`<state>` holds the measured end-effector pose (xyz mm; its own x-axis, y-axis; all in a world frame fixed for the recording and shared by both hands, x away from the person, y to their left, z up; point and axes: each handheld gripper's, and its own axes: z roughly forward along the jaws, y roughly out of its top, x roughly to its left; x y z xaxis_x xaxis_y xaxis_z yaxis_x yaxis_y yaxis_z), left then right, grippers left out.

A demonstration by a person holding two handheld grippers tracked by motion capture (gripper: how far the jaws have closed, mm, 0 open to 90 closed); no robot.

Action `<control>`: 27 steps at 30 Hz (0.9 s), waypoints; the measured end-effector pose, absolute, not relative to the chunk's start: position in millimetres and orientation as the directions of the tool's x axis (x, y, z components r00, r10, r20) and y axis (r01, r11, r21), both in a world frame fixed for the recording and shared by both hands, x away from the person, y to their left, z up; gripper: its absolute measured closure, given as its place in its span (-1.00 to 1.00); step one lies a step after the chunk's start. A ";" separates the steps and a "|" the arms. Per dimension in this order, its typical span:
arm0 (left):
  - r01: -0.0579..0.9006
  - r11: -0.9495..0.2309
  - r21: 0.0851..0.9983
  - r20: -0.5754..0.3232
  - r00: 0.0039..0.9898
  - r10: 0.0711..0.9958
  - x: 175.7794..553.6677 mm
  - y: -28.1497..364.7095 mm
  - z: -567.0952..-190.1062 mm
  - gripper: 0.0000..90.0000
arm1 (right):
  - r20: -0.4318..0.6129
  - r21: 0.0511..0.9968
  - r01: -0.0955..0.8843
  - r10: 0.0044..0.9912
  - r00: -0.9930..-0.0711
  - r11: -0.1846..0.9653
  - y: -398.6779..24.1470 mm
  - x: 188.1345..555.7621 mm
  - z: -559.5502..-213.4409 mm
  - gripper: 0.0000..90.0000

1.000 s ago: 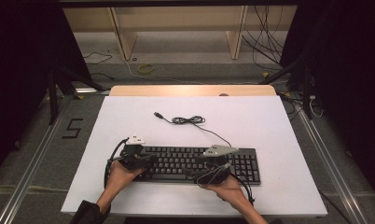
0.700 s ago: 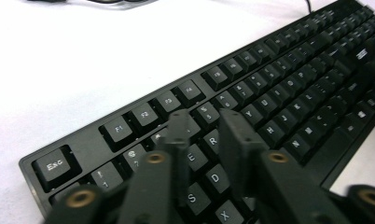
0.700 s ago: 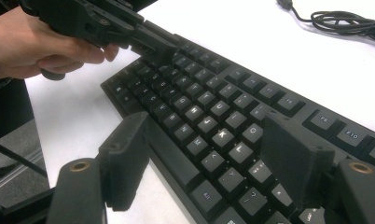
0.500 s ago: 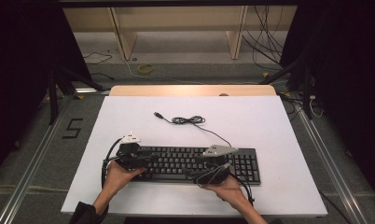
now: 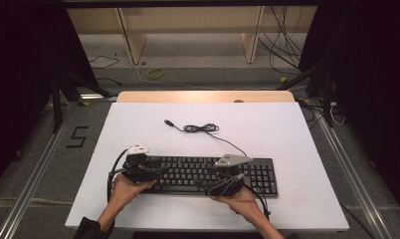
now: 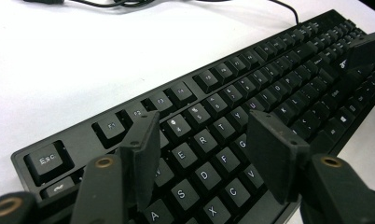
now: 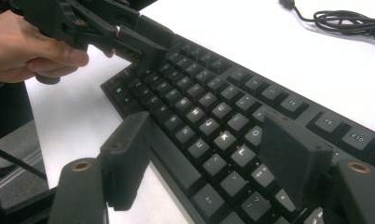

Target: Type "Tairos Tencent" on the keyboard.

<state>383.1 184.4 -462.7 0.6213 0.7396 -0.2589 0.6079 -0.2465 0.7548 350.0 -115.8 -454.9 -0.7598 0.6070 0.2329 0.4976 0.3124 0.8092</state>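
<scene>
A black keyboard [image 5: 208, 174] lies across the near part of the white table [image 5: 287, 129]. My left gripper [image 5: 138, 168] sits at its left end. In the left gripper view this gripper [image 6: 206, 126] is open above the letter keys [image 6: 202, 140]; its jaws have just been opening and nothing is held between them. My right gripper [image 5: 223, 180] is at the keyboard's front edge, right of the middle. In the right gripper view it [image 7: 206, 126] is open, one jaw off the front edge and the other over the keys [image 7: 223, 135].
The keyboard's black cable [image 5: 200, 128] runs back to a loose coil and plug at mid-table. A wooden strip [image 5: 203, 96] borders the table's far edge. Metal rails [image 5: 39, 169] flank the table. A hand [image 7: 22, 46] holds the left gripper [image 7: 125, 35] in the right gripper view.
The left gripper has shifted slightly left, toward the keyboard's left end. The right gripper and the keyboard have stayed put.
</scene>
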 end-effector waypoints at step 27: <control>0.592 -0.190 0.783 -0.281 0.610 0.741 367.6 191.2 -459.0 -0.21 | 0.198 0.782 0.499 0.609 -0.768 0.374 -95.2 358.2 -460.9 0.58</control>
